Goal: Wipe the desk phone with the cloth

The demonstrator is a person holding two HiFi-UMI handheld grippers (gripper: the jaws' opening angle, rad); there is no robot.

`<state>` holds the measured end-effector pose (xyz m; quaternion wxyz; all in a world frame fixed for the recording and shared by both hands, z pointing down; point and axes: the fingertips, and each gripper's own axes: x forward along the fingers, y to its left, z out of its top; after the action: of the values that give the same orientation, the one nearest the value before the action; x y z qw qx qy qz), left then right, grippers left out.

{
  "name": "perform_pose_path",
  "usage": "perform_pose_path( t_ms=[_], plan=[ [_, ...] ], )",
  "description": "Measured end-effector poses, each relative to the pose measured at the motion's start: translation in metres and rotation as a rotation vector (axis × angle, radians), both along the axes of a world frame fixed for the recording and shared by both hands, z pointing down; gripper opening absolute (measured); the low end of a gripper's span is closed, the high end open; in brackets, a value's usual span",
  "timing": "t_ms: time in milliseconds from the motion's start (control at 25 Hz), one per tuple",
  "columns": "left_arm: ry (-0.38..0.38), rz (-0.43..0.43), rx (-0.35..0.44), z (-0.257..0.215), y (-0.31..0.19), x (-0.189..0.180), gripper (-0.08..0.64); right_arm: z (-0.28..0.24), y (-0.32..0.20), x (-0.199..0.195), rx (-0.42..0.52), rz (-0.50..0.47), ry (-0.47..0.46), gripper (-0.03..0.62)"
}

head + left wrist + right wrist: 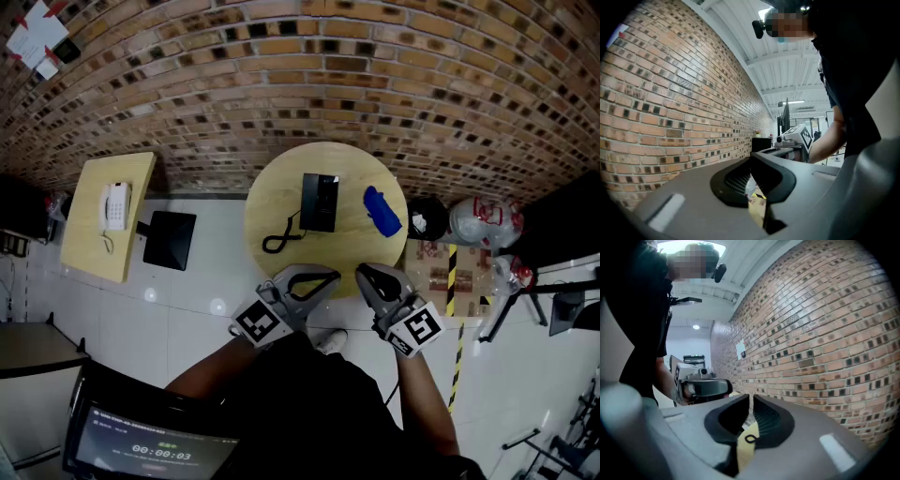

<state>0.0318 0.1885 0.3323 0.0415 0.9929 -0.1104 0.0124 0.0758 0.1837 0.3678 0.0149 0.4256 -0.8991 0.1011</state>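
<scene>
A black desk phone [320, 202] lies near the middle of the round wooden table [277, 192], and its coiled cord [279, 239] trails to the left. To its right on the table is a blue cloth [382, 211]. Both grippers hover side by side over the table's near edge, short of the phone and the cloth. My left gripper [328, 276] is shut with nothing in it, and its own view [750, 161] points at the brick wall. My right gripper [364, 273] is also shut and empty; its closed tips [751, 400] hide most of the table.
A rectangular wooden table [89, 234] with a white phone [114, 204] stands at the left, beside a black square object [170, 239] on the floor. Bags [478, 222] and a yellow-black striped strip [450, 281] crowd the right. The brick wall [281, 75] runs behind.
</scene>
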Motion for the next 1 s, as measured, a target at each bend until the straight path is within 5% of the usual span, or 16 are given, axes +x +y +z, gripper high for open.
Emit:
perform_pose_path(
  t_ms=[440, 1000],
  plan=[
    [-0.057, 0.063, -0.032, 0.057, -0.111, 0.016, 0.002, 0.140, -0.128, 0.071, -0.252, 0.189, 0.147, 0.193],
    [-0.100, 0.120, -0.125, 0.113, -0.170, 0.023, 0.048, 0.307, -0.208, 0.150, -0.574, 0.279, 0.315, 0.230]
  ],
)
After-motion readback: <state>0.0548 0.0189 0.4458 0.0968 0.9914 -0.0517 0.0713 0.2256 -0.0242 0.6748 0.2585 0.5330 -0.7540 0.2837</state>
